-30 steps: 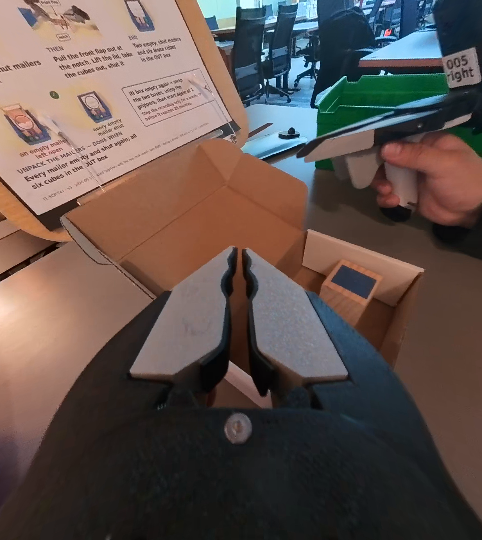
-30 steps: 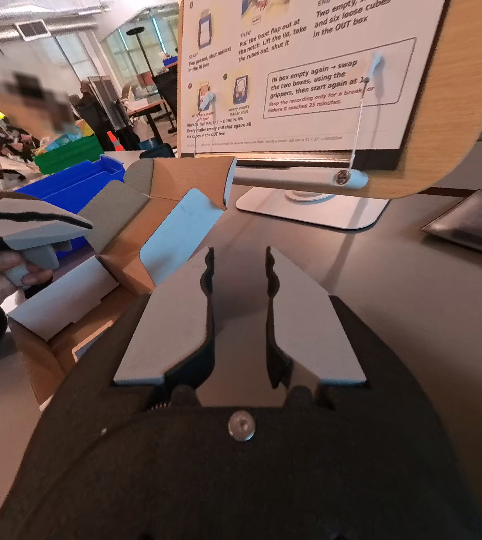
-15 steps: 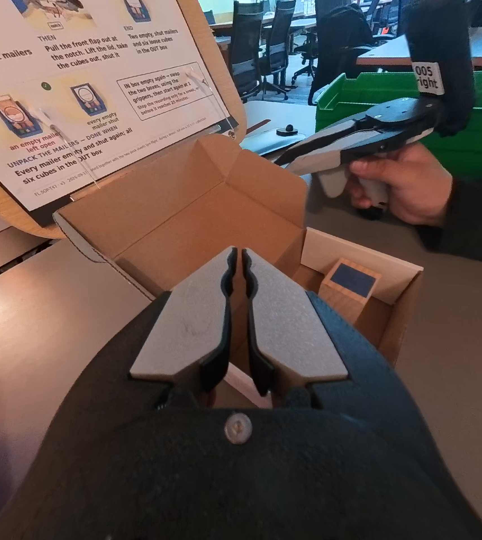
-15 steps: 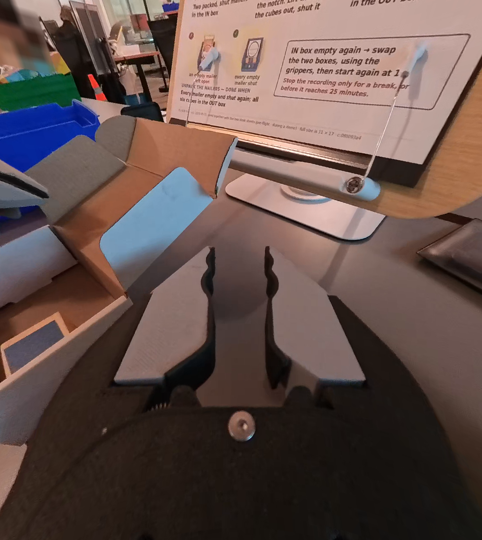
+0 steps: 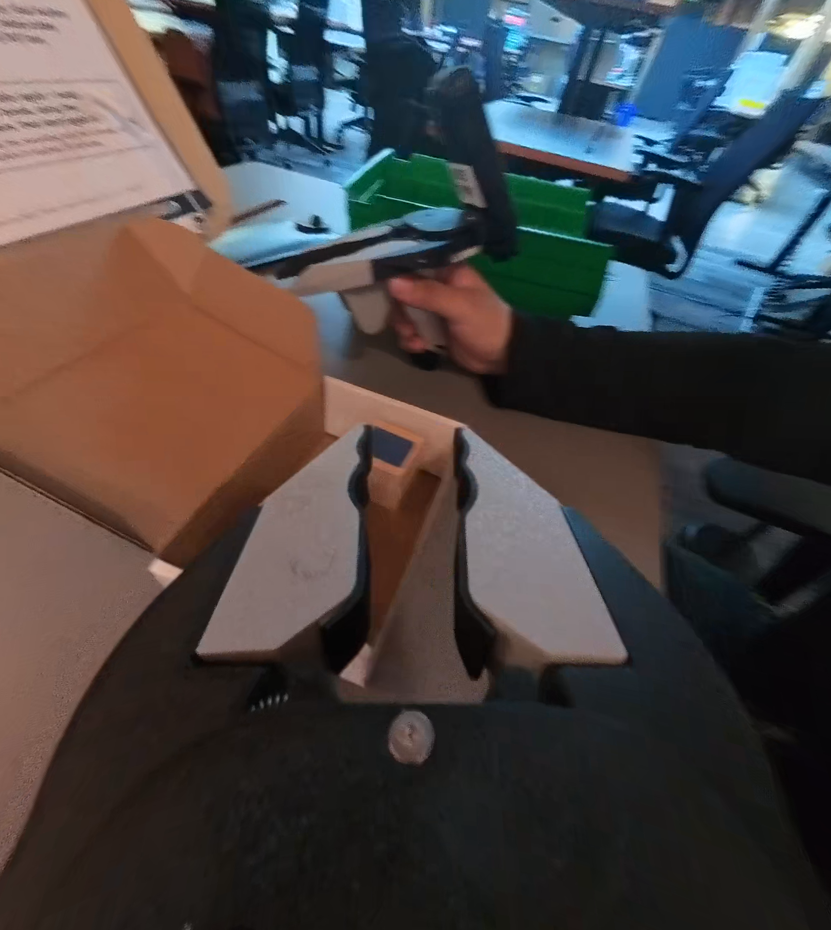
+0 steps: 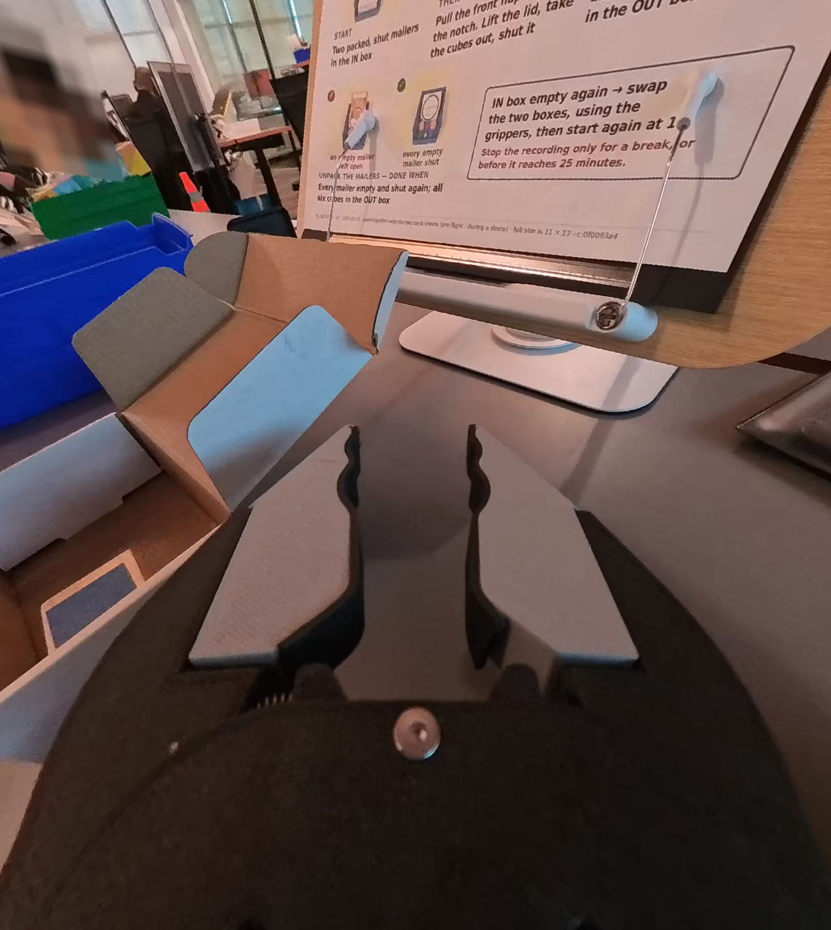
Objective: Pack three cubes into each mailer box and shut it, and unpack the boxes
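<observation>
The left gripper has its fingers apart with nothing between them, and straight ahead at twelve o'clock, framed in the gap at the tips, sits the cube, a wooden block with a dark blue top face. It stands inside the open mailer box, close against the box's pale far wall. The cube is square, so there is no long axis to line up with; what counts is that it lies dead ahead of the left fingers and a little below them. The raised lid stands up at ten o'clock of those fingers, the low box wall runs along at one o'clock, and the room above the cube looks clear. The right gripper also has its fingers apart and empty, but they point over bare worktop toward the foot of the instruction stand; from there the cube lies down at eight o'clock, off its line. The left is therefore judged nearer and better aimed. In the left wrist view the right gripper, held in a hand, hangs beyond the lid at one o'clock. A blue bin and a green bin stand farther back.
</observation>
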The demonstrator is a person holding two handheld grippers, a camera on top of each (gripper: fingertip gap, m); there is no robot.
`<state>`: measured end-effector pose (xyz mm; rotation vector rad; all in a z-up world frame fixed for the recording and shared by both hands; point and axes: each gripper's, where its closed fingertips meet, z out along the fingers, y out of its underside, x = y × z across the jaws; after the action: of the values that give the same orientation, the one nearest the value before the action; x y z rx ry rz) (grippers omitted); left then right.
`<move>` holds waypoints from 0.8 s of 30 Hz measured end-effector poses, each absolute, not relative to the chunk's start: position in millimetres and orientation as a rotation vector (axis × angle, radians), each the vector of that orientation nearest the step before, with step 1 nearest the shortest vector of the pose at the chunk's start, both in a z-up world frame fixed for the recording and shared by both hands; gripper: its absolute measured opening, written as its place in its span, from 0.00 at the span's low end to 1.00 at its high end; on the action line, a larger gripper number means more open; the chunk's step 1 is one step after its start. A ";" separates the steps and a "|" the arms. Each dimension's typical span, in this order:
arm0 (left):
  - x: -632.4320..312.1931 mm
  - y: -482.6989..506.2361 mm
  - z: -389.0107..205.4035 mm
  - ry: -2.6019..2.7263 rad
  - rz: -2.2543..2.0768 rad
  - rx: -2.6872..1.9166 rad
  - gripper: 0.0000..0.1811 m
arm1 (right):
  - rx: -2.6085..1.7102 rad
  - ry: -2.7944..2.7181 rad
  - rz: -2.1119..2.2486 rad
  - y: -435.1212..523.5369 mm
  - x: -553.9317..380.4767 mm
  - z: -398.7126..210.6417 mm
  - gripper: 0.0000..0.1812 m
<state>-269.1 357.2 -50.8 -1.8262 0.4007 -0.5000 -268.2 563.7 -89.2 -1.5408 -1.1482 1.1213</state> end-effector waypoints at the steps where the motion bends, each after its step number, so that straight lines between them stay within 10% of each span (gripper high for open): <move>1: -267.9 343.6 -42.6 0.412 -0.522 -1.831 0.18 | -1.542 -1.145 1.123 564.1 -268.1 -88.9 0.22; 11: -478.8 254.2 7.8 -0.085 0.128 -2.104 0.20 | -1.528 -1.203 1.079 554.1 -272.4 -92.0 0.21; 24: -562.3 142.5 -156.8 -0.352 0.010 -3.046 0.20 | -1.537 -1.166 1.114 553.5 -263.3 -87.8 0.21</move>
<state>-562.3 142.5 -156.8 -3.0463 -0.3521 0.0102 -263.3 553.5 -87.8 -1.5374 -1.1658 1.1139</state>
